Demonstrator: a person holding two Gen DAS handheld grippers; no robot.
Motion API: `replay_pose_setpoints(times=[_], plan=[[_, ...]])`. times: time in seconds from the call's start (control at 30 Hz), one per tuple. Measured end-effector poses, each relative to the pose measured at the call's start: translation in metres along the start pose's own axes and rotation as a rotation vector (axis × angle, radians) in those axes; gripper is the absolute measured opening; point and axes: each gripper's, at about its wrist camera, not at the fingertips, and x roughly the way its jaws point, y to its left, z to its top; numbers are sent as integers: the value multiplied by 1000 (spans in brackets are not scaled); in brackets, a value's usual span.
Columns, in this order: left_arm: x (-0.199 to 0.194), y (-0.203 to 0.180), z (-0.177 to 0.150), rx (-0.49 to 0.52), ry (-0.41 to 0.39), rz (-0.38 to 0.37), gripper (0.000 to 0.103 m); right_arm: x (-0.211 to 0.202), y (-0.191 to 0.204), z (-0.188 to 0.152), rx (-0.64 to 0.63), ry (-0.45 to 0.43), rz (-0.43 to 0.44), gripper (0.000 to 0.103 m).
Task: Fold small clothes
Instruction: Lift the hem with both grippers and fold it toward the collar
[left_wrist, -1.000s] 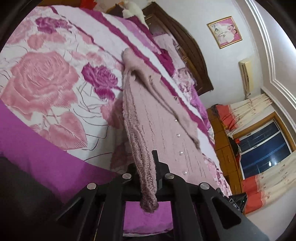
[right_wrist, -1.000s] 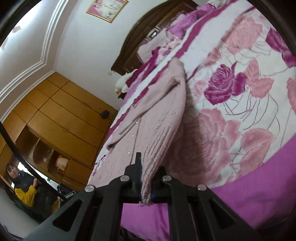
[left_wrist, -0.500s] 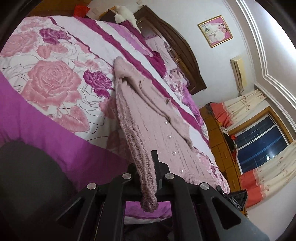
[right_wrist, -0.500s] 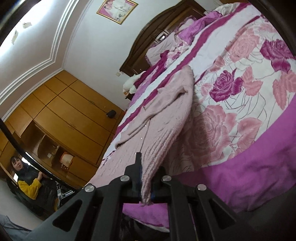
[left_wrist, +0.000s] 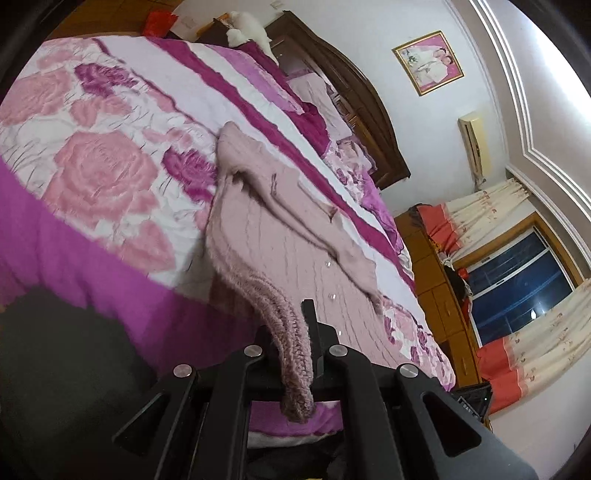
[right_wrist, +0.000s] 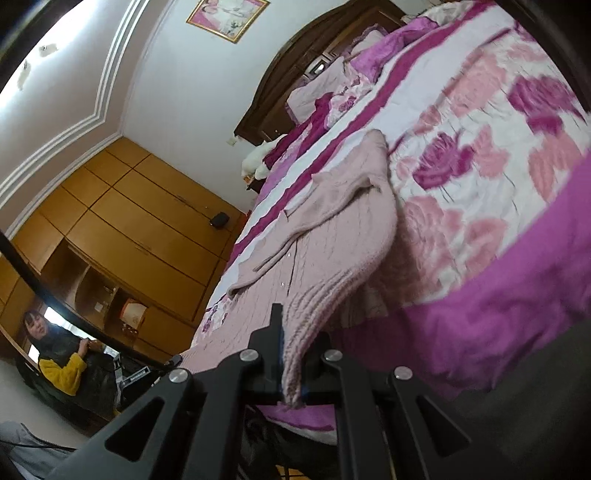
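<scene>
Cardigan: a pale pink knitted cardigan (left_wrist: 280, 240) was laid lengthwise on the bed, its ribbed hem lifted off the near edge and its collar end resting farther up the quilt.
Cardigan detail: 1 sleeve was folded diagonally across the front, and a row of small clear buttons was seen down the middle.
Left gripper: the left gripper (left_wrist: 295, 354) was clenched on 1 corner of the ribbed hem, the knit bunched between its jaws and hanging out below them.
Right gripper: the right gripper (right_wrist: 293, 354) was clamped on the opposite hem corner, with the ribbing pinched between the black fingers and a short tail drooping underneath.
Bed: the quilt (left_wrist: 103, 173) was printed with large pink and purple roses, with a magenta band along its near edge.
Headboard: a dark wooden headboard (left_wrist: 369, 118) was seen at the far end, with pillows in front of it.
Room: a framed picture (left_wrist: 428, 62) was hung on the wall, and a window (left_wrist: 517, 284) was flanked by cream and orange curtains.
Wardrobe: a wooden wardrobe (right_wrist: 129, 221) was seen in the right wrist view.
Person: a seated person (right_wrist: 55, 354) in a yellow sleeve was seen at the left edge, possibly reflected in a mirror.
</scene>
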Motion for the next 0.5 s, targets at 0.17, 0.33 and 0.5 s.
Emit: replay_pose_setpoints(times=[0.17,0.33,0.5], plan=[[22,-10,41,11,-19,-8,0,20,16,44,-61,-13,-14,6],[62,-18,87,17,-22,-2,0,70,14,104,-83,-6,-32,7],[109,-29,128,53,-10,37,0,128,11,149,-102,10,-46,7]])
